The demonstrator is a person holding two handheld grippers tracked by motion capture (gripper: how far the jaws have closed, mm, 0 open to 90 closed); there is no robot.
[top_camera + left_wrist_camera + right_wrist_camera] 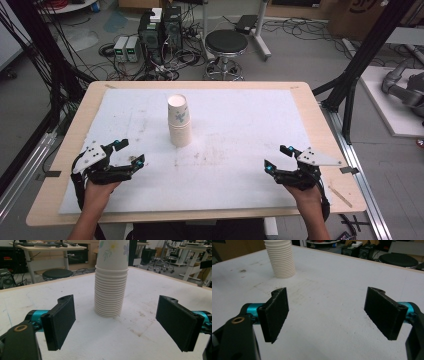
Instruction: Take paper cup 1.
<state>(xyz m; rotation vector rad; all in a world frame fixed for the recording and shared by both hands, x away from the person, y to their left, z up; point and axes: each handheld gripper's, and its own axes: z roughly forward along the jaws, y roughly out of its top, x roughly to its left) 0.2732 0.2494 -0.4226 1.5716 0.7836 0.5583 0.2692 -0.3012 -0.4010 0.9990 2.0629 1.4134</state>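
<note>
Room for moving was ample: the white pad (240,125) covered nearly the whole wooden table (320,125), leaving a bare wood margin on every side, and the pad's surface was free apart from scuffs and one stack of paper cups (179,122). Stack stood upright, mouths down, a little left of the pad's centre and toward the far half, well apart from every edge. Counted: one stack, its individual cups too many and too close to number surely, though the left gripper view showed rim upon rim (109,297) under a flower-printed top cup; two grippers; two hands. Left gripper (129,152) hovered near the pad's near-left corner, right gripper (277,157) near the near-right corner, both well apart from the stack and from each other, a wide open stretch of pad between them. Both sets of jaws stood spread wide, released, with nothing between the pads (60,322) (274,315). High view alone showed the table's full outline, the person's hands (97,195) and the floor beyond, with a black stool (226,45) and electronics boxes (160,30) behind the far edge. Left gripper view faced the stack head-on, centred between its jaws but farther off. Right gripper view caught the stack's ribbed lower part (280,260) off at upper left, outside its jaws' line.
</note>
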